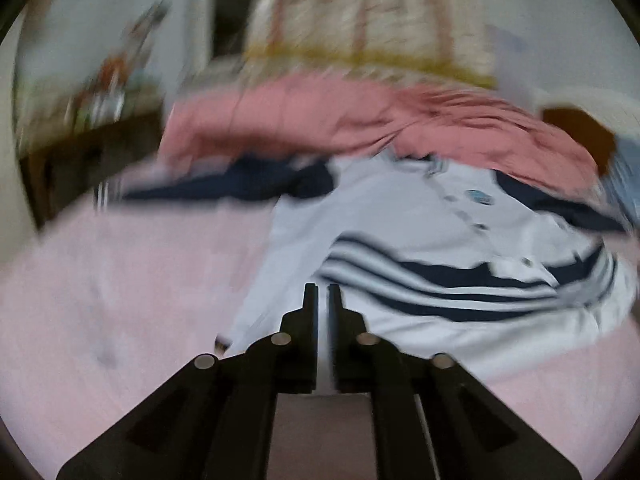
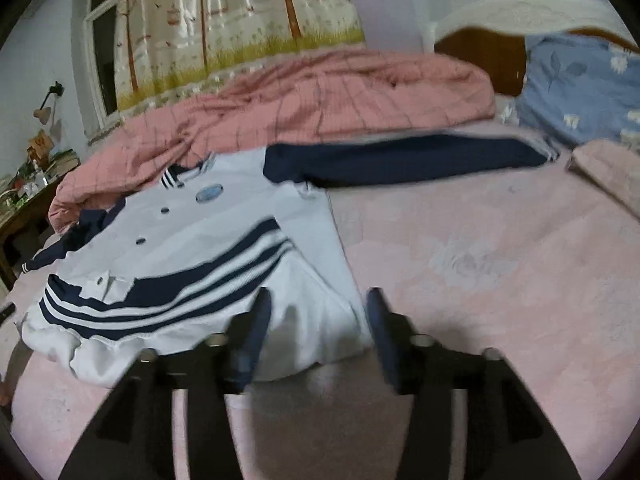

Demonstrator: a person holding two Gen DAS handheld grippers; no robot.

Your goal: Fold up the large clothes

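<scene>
A white jacket with navy stripes and navy sleeves lies spread front-up on the pink bed sheet. In the left wrist view, my left gripper hovers over the jacket's lower left part. Its jaws are shut to a sliver, and I see nothing clearly held. The picture is blurred. In the right wrist view, the jacket lies to the left, one navy sleeve stretched out to the right. My right gripper stands open, with the jacket's lower right corner between its fingers, which do not press on it.
A crumpled pink checked quilt lies behind the jacket. A blue flowered pillow and a folded pink cloth sit at the right by the headboard. A cluttered desk stands left of the bed. Bare sheet stretches right of the jacket.
</scene>
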